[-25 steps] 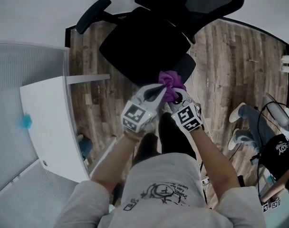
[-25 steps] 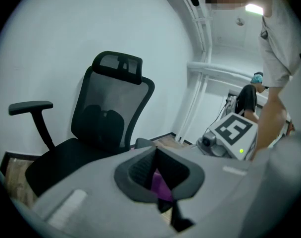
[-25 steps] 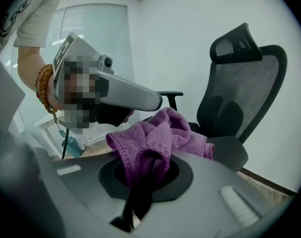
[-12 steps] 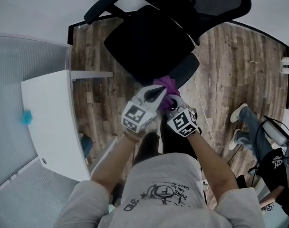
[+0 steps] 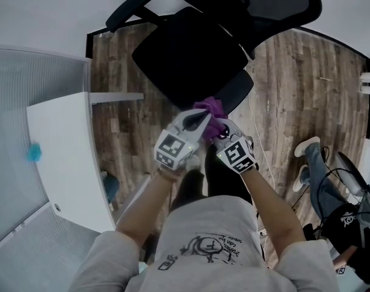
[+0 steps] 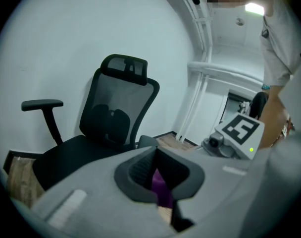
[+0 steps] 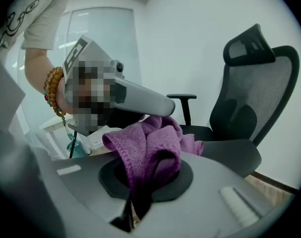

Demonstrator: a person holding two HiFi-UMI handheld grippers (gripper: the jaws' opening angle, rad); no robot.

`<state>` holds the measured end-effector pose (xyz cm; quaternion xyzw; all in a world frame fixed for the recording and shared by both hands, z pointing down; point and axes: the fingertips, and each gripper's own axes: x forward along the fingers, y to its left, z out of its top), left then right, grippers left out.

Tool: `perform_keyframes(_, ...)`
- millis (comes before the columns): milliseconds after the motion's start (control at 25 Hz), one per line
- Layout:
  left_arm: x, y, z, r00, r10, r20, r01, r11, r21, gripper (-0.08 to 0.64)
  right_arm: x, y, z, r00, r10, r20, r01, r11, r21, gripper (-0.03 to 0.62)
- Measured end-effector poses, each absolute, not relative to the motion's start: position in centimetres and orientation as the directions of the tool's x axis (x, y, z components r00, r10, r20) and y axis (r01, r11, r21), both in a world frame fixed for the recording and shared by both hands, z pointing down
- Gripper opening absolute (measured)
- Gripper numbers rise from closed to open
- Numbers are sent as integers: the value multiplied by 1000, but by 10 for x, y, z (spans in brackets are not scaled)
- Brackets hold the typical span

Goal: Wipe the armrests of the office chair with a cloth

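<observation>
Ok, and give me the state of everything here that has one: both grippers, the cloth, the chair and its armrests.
right gripper, shut on the purple cloth.
left gripper, shut, a strip of the purple cloth between its jaws.
purple cloth, bunched up, held by both grippers.
office chair, upright, nobody seated.
near armrest, cloth right by it, contact unclear.
far armrest, untouched.
</observation>
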<state>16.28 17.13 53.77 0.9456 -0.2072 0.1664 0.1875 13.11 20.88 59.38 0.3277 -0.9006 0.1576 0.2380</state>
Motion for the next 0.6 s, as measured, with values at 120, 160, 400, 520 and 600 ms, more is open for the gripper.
perform_keyframes(120, 175, 165, 536, 862, -321, 392, -447, -847, 289, 0, 147, 200, 597, -667, -526, 528, -683, 714, -151, 25)
perform_keyframes(160, 178, 163, 536, 863, -320, 391, -445, -848, 289, 0, 152, 198, 598, -666, -525, 530, -683, 714, -152, 25)
perform_keyframes(400, 196, 151, 542, 863, -315, 394, -443, -848, 291, 0, 179, 175, 598, -655, -554, 514, -707, 689, -159, 25)
perform_keyframes(520, 204, 149, 544, 866, -305, 395, -434, -852, 292, 0, 192, 164, 600, -649, -569, 505, -718, 678, -159, 25)
perform_keyframes(600, 209, 145, 547, 867, -304, 395, -431, -854, 291, 0, 202, 157, 601, -643, -577, 503, -723, 673, -152, 25)
